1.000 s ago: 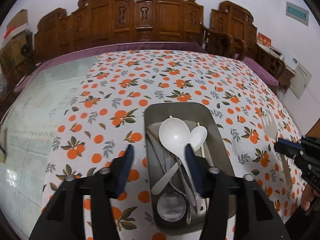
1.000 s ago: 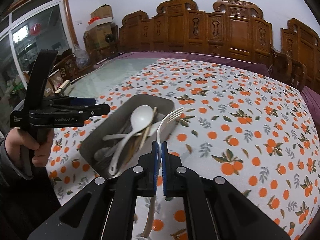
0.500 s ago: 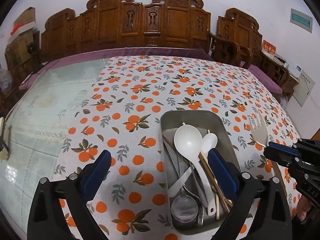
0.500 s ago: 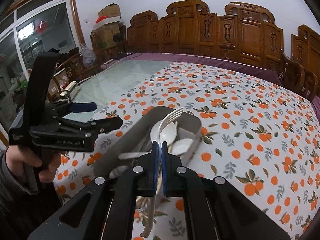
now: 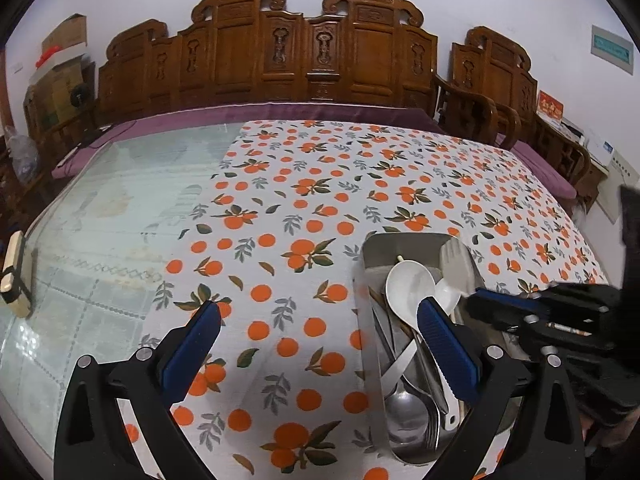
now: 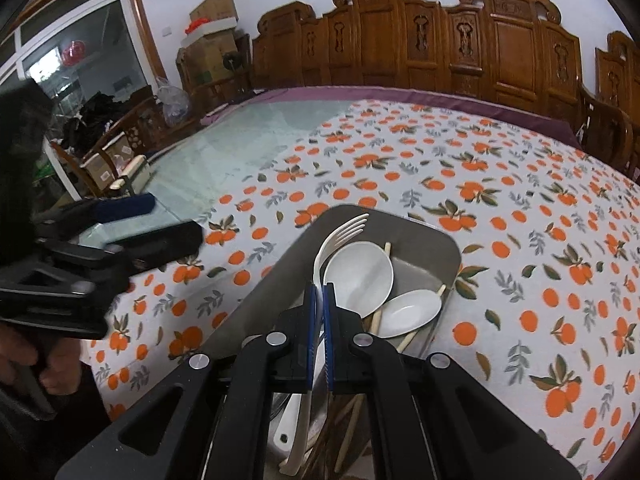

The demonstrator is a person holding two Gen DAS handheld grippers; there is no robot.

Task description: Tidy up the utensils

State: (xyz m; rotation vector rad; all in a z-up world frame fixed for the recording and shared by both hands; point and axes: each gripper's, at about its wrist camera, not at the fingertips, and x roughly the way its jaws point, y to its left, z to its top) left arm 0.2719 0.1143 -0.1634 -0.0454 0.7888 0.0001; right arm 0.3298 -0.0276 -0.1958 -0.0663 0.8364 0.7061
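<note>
Hovering over the metal tray, the right gripper pinches a white plastic fork, tines toward twelve o'clock. The left gripper gapes wide and empty at nine o'clock of the tray. Letting go crookedly could tip the fork over the tray's wall. Inside the tray: two white spoons, chopsticks, several steel utensils, count unclear.

Tablecloth: white, orange-fruit print, grey-green leaves. Tray at 6 o'clock: grey metal. Fork, ladle: white. Gripper pads: blue, on black arms.
</note>
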